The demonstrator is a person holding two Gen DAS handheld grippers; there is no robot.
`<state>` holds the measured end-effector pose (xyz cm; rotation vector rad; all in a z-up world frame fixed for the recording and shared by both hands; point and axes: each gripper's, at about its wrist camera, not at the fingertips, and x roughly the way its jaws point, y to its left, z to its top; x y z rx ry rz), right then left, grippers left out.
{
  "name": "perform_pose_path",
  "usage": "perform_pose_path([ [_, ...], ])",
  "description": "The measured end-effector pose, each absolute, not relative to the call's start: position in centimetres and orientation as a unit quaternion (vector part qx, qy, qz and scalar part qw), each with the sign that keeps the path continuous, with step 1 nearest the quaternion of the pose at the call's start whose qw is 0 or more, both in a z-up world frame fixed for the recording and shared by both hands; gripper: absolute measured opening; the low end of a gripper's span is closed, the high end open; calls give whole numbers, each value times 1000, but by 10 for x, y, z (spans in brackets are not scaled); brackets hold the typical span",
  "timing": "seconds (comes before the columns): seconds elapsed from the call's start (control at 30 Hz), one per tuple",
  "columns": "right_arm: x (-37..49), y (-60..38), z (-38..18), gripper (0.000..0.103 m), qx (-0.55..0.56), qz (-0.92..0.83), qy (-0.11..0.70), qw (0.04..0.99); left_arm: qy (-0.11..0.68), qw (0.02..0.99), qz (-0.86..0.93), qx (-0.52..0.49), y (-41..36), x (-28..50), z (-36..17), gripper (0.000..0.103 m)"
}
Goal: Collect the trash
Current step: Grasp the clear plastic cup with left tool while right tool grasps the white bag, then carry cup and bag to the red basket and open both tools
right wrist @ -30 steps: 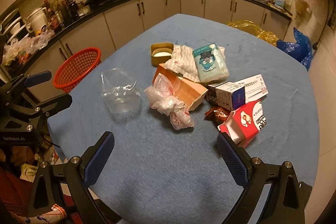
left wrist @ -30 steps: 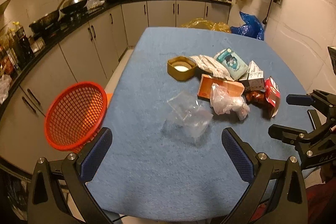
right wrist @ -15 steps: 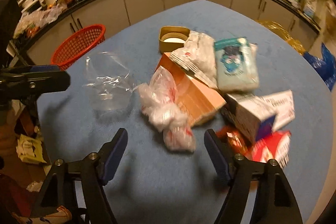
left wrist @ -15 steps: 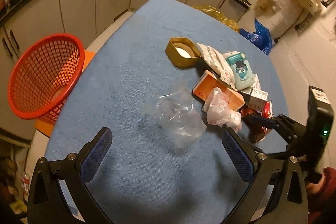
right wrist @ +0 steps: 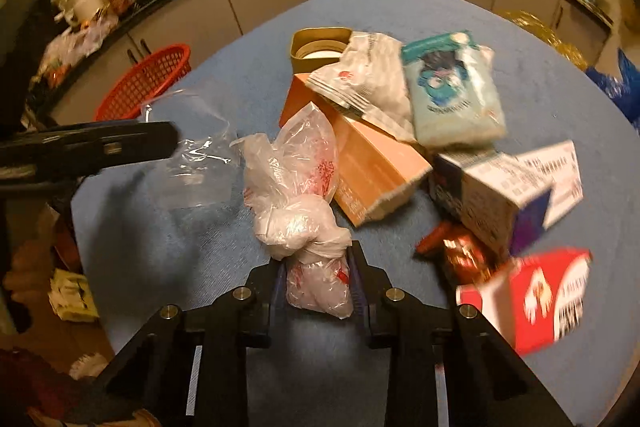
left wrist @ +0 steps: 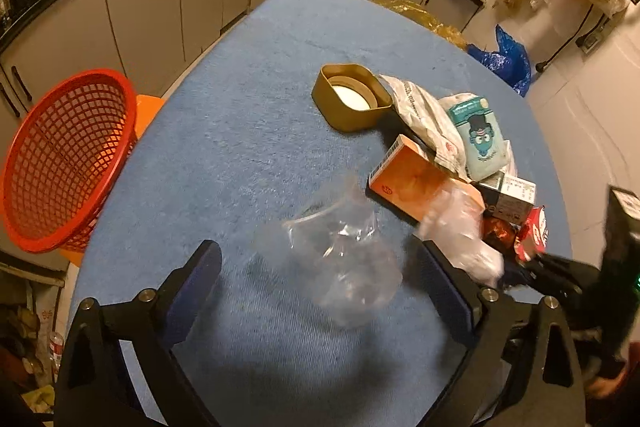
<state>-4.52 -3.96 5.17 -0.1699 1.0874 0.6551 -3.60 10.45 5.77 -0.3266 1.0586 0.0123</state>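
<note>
A blue-covered table (left wrist: 248, 131) holds a heap of trash. A knotted white plastic bag (right wrist: 296, 187) lies at the heap's near edge, and my right gripper (right wrist: 318, 267) is shut on its lower end. A crumpled clear plastic bag (left wrist: 340, 259) lies apart to the left of the heap. My left gripper (left wrist: 320, 275) hovers just over it with its jaws wide and closing. The bag sits between the fingers (left wrist: 192, 279), and the pads do not press on it. One left finger (right wrist: 100, 147) shows in the right wrist view beside the clear bag (right wrist: 192, 155).
A red mesh basket (left wrist: 60, 163) stands off the table's left edge. The heap holds a gold tin (left wrist: 352, 99), an orange box (left wrist: 412, 179), a foil packet (right wrist: 372, 75), a teal tissue pack (right wrist: 452, 91), a white carton (right wrist: 504, 187) and a red carton (right wrist: 552, 299). Kitchen cabinets run behind.
My right gripper came down on the white knotted bag and shut on it. My left gripper sank and rolled towards the clear bag, which now lies between its fingers.
</note>
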Motion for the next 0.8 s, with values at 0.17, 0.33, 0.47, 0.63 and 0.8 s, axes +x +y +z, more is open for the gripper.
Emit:
perform_pose_path([
  [0.17,-53,-48,56,30,-67,284,513,807,520,840,3,-152,99,-20,43,74],
  [0.33,-57,-60,62,30,-55,260,516,815,525,837,-5,-152,100,-14,36,61],
  [0.47,-58,-60,69,30,-46,249,512,821,515,845,-12,-147,103,-19,42,54],
  [0.63,-57,-52,72,30,-36,242,508,826,503,853,-16,-137,113,-29,52,54],
  [0.8,-58,-33,78,30,-36,250,505,826,485,866,-17,-126,126,-42,68,54],
])
